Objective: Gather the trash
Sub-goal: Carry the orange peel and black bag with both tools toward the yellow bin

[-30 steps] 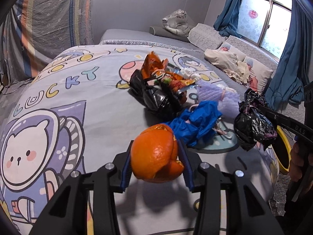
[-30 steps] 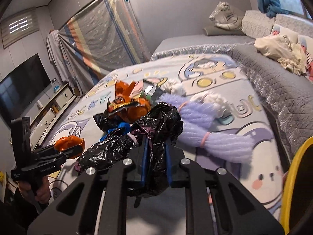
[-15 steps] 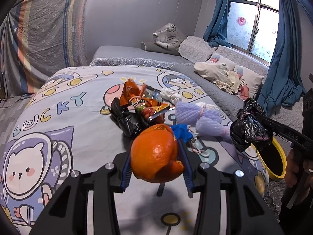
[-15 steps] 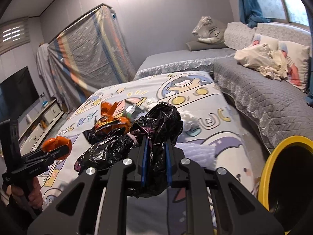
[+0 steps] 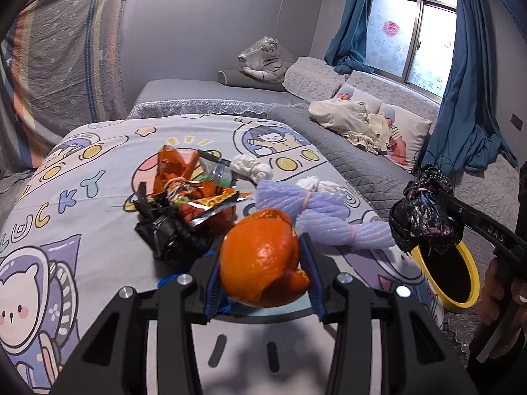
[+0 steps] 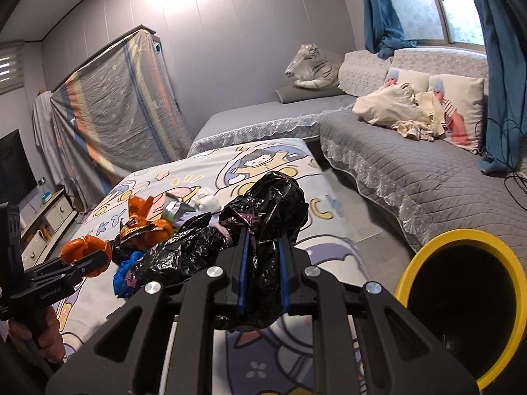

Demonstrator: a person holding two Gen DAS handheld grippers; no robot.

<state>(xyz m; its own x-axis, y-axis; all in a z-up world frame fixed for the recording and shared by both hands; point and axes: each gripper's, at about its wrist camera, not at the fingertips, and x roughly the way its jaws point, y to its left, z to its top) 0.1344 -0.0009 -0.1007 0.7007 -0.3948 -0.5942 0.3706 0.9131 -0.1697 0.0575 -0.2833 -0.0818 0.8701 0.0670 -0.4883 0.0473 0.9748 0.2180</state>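
Note:
My left gripper [image 5: 262, 265] is shut on an orange peel [image 5: 260, 258], held above the cartoon-print bedspread [image 5: 82, 204]. From the right wrist view the same peel [image 6: 86, 250] shows at the far left in that gripper. My right gripper [image 6: 263, 258] is shut on a crumpled black plastic bag [image 6: 263, 210]; in the left wrist view this bag [image 5: 423, 212] hangs just above the yellow-rimmed bin [image 5: 444, 273]. The bin [image 6: 461, 299] gapes at lower right of the right wrist view. More trash stays on the bed: orange snack wrappers [image 5: 194, 191], another black bag [image 5: 168, 233] and lilac foam netting [image 5: 316, 210].
A grey quilted sofa [image 6: 411, 177] with pillows and a cream blanket runs along the right under the window and blue curtains [image 5: 467, 98]. A plush white tiger [image 5: 263, 61] lies at the back. A blue scrap [image 6: 126, 270] lies by the pile. A narrow floor strip separates bed and sofa.
Both grippers have pulled back from the trash pile and risen, each keeping its load. The right gripper swung right, bringing the yellow bin into full view beside the black bag.

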